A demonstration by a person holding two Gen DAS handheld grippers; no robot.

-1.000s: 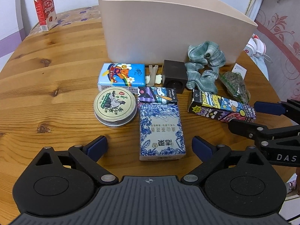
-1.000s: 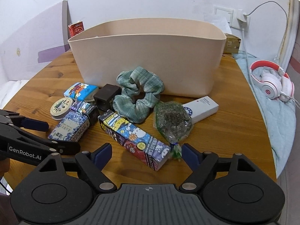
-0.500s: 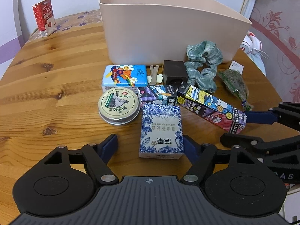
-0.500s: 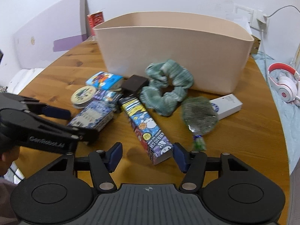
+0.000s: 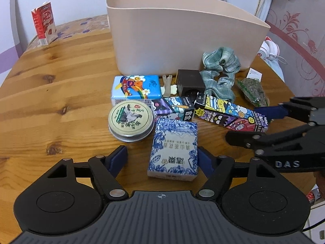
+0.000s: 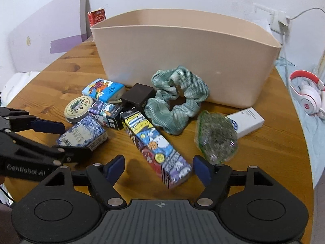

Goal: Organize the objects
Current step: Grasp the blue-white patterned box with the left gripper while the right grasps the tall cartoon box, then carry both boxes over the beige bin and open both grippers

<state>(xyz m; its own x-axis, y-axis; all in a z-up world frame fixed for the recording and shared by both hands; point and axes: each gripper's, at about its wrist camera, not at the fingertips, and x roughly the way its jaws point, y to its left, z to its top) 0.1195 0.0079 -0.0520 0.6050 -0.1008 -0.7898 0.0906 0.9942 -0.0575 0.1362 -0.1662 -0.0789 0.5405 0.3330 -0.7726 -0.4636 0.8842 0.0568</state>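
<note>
Left cam only: hair clip (image 5: 168, 85) wedged between tissue pack (image 5: 135, 87) and dark cube (image 5: 190, 80), plus full view of red carton (image 5: 43, 23) at the far table (image 5: 50, 93) edge. Right cam only: whole white box (image 6: 246, 122) beside the green bag (image 6: 215, 138), and headphones (image 6: 306, 95) off to the side. Bin (image 5: 182, 38) sits behind the pile in both. My left gripper (image 5: 162, 158) is spread around the near end of the blue-white box (image 5: 173, 147); right pad looks just touching, left pad clearly off, not pinched. My right gripper (image 6: 159, 166) is opening, the cartoon box (image 6: 156, 144) end between its pads, gaps both sides. Scrunchie (image 6: 176, 99) and tin (image 5: 131, 120) lie outside both.
</note>
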